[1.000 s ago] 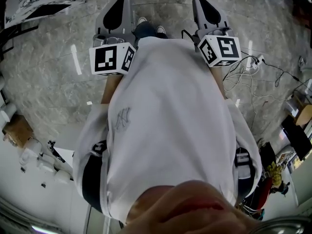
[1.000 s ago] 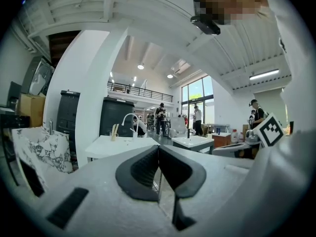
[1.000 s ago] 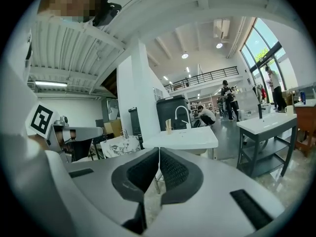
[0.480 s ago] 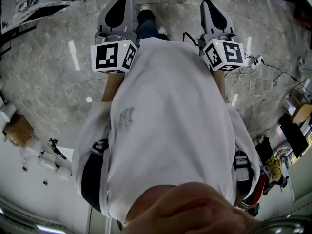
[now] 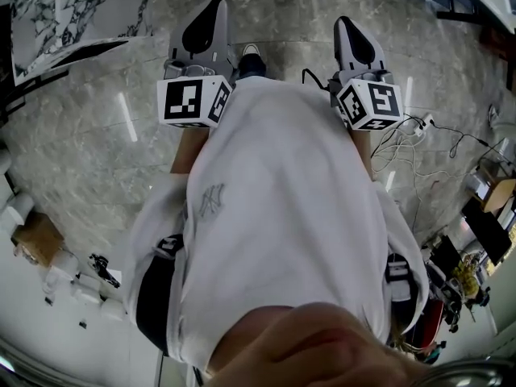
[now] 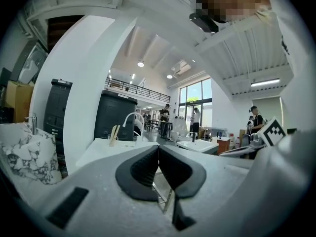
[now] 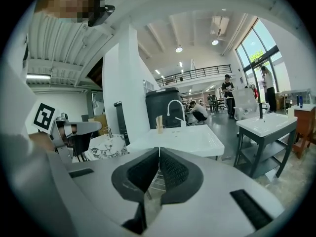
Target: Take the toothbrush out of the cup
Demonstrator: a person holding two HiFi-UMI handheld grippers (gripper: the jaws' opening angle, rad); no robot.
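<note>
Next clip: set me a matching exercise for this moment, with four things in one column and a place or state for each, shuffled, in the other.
Things:
1. left gripper
2. cup
3. cables
4. marble slab

Places or states:
A. on the white washbasin, beside the tap
B. on the floor at the right of the head view
C. jaws shut, nothing between them
D. at the top left of the head view

Pairs: 1-C, 2-A, 3-B, 4-D.
</note>
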